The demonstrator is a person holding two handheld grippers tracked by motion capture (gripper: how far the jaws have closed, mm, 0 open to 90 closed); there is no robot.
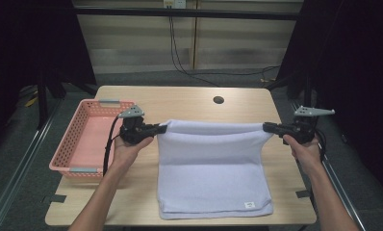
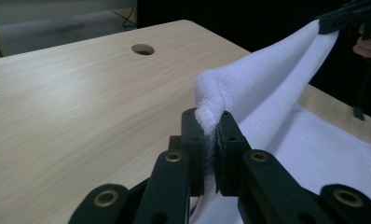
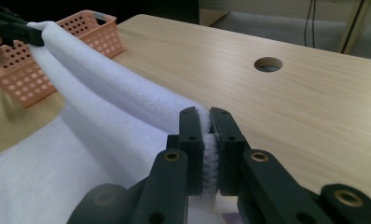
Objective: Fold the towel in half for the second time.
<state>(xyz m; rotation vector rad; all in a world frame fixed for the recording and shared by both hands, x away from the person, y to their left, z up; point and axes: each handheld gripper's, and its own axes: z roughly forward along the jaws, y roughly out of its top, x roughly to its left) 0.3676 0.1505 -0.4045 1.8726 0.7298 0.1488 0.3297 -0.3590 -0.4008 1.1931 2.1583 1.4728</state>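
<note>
The table [image 1: 189, 98] carries a white towel [image 1: 211, 178] in the middle and a pink basket [image 1: 86, 139] at its left edge. The far edge of the towel is lifted off the table and stretched between the 2 grippers, while the near part lies flat. The left gripper [image 1: 161, 128] is clamped on the far left corner. The right gripper [image 1: 268, 127] is clamped on the far right corner.

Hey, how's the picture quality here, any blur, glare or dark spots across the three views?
High view: table evenly lit, surroundings nearly black, towel bright but not blown out. Left gripper view: the left gripper is fairly sharp where it pinches the towel, bottom edge soft, right background dark. Right gripper view: the basket and the table's hole are slightly soft; no glare.
</note>
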